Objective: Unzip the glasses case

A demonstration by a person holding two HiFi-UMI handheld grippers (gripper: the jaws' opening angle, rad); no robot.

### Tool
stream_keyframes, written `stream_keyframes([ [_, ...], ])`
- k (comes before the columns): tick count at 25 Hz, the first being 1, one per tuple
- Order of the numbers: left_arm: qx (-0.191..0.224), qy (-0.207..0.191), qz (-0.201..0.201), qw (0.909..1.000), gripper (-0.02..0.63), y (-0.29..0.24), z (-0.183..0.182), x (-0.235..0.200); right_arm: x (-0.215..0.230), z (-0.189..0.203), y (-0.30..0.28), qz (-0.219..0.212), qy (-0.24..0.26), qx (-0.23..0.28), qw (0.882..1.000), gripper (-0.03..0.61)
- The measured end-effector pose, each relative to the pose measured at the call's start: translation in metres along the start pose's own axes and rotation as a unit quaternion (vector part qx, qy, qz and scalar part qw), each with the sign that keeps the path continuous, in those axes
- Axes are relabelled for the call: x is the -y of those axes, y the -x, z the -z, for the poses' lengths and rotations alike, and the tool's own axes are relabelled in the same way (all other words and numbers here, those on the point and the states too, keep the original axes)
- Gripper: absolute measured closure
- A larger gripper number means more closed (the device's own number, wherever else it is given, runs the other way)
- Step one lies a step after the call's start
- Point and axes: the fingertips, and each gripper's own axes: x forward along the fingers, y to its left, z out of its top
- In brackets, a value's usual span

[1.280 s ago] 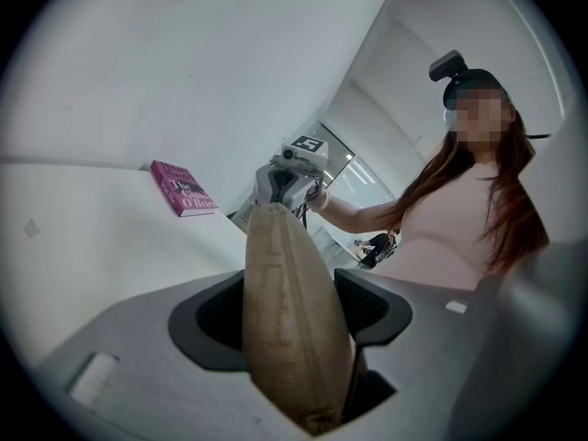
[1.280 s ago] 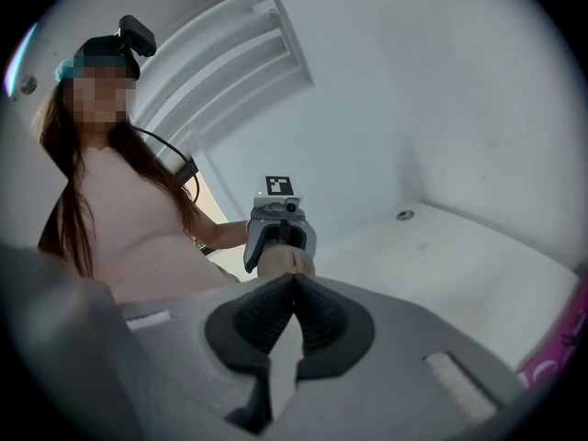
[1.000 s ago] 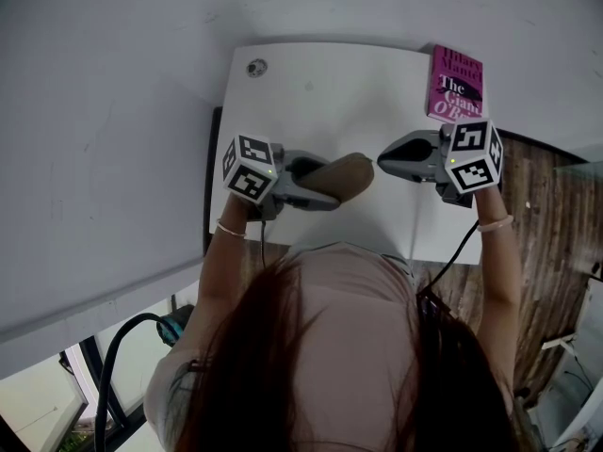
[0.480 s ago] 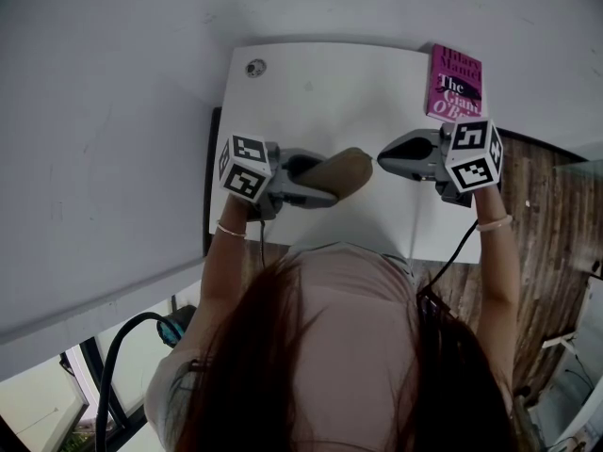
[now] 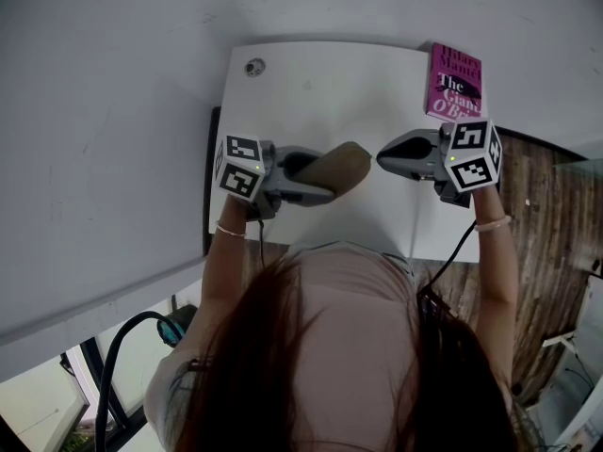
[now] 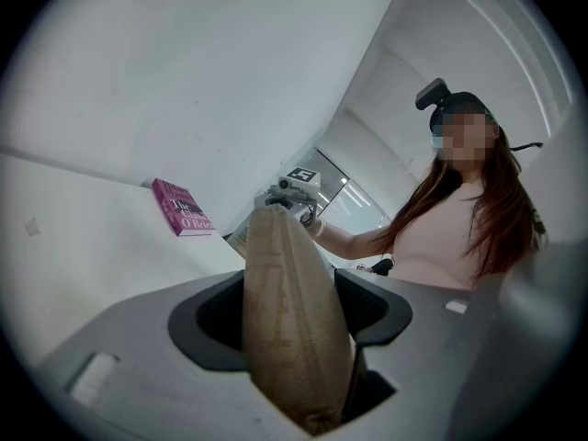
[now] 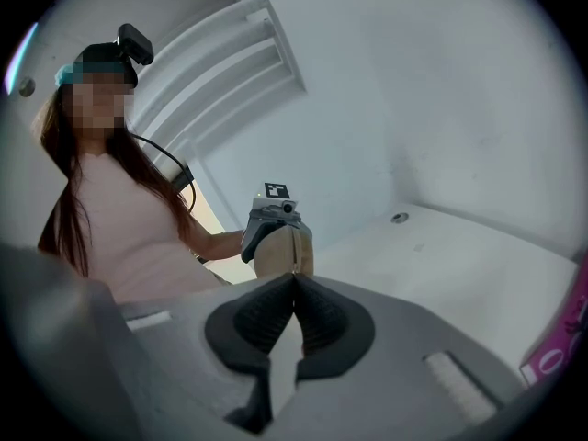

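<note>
Glasses case (image 5: 341, 166) clamped in left gripper (image 5: 316, 180); right gripper (image 5: 381, 159) closed, just beside.

Item 1. White rectangular table top (image 5: 320, 92), smooth and matt, with rounded far corners; most of its surface was bare.

Item 2. Small round grey fitting (image 5: 255, 66), set into the top near the far left corner; its make could not be told.

Item 3. Magenta paperback book (image 5: 456, 83) with white lettering and a dark figure on the cover. It lay flat, cover up, at the far right corner, close to the table's far edge and well apart from the fitting.
</note>
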Motion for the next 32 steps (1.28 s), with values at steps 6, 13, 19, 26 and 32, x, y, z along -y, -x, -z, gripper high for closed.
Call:
stream_keyframes([
  [6,0.007,-0.002,-0.001,1.0000,0.318,0.001,-0.003,0.000,0.001,-0.003,0.001,0.002,-0.003,0.009,1.000,0.575],
  [13,0.011,0.000,0.004,0.9999,0.318,0.002,-0.001,-0.002,0.001,-0.001,0.000,0.004,-0.002,0.002,1.000,0.575],
  [19,0.016,0.005,-0.003,0.9999,0.316,0.003,-0.005,0.000,0.002,0.001,-0.001,0.006,-0.001,-0.002,1.000,0.575],
  [26,0.029,0.002,-0.002,0.9996,0.316,0.005,-0.008,-0.001,0.001,-0.001,0.000,0.012,0.000,0.003,1.000,0.575],
  [32,0.047,0.005,0.005,0.9989,0.316,0.007,-0.015,-0.001,0.002,0.000,-0.001,0.015,-0.002,0.007,1.000,0.575],
])
